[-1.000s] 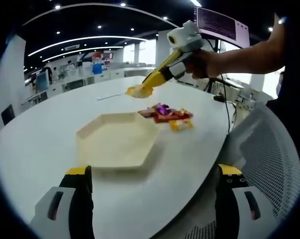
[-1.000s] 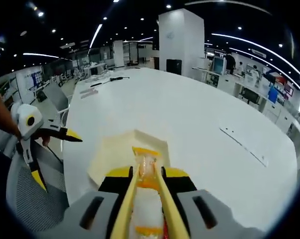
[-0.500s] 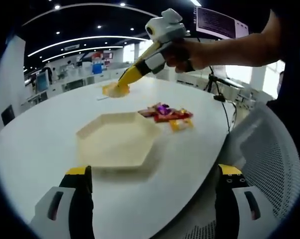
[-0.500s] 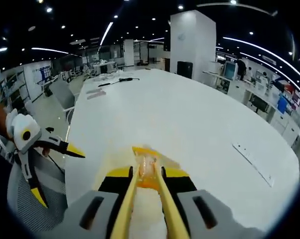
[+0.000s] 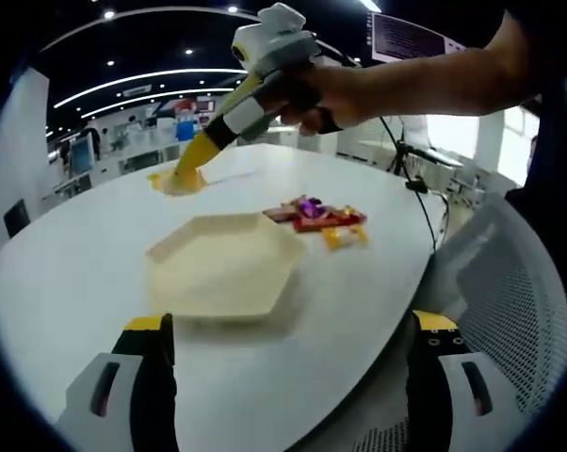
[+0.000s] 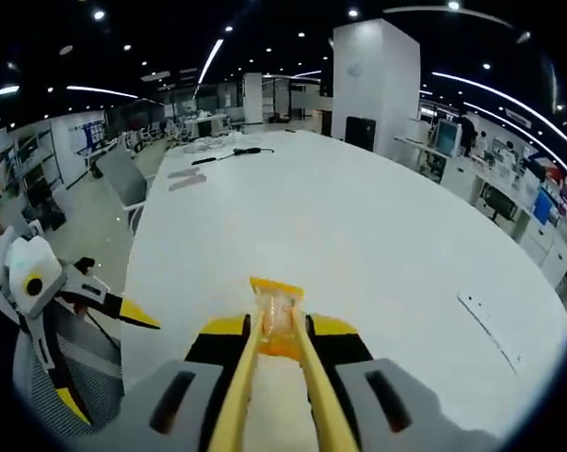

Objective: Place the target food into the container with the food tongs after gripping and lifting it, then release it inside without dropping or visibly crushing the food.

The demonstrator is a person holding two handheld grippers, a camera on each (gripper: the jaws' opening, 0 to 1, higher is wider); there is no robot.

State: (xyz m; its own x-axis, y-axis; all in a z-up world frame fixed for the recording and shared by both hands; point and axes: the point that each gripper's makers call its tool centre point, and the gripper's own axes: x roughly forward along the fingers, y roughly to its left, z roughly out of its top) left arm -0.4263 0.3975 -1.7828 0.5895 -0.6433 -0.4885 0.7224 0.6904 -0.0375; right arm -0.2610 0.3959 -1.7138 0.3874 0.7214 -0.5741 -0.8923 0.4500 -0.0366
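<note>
Right tongs (image 6: 276, 325): yellow blades drawn together, clamped on the small clear-wrapped yellow food piece (image 6: 278, 309); seen also in left gripper view as the yellow tongs tip (image 5: 185, 179) w/ food at its end.
Food vs tongs: pinched betw. the two blade tips, poking just past them; wrapper looks intact, no visible squash.
Food vs container: held above the white round worktop (image 5: 95, 245), off to the far side of the pale hexagonal tray (image 5: 222, 264), not over it. Not yet inside.
Why held so: grip at the very tip looks light, prob. to keep the food uncrushed while carried; tongs angled downward, so the drop into tray can be short.
Left tongs (image 5: 288, 367): jaws wide apart, nothing betw. them, low at near edge of worktop facing the tray; idle, clear of the carry path. In right gripper view it sits at lower left (image 6: 86, 320), beside worktop edge.
Other items: pile of red/yellow/purple wrapped snacks (image 5: 316, 218) just beside the tray, on worktop.
Next need (judgement): bring food back over the tray, lower, then part blades.
</note>
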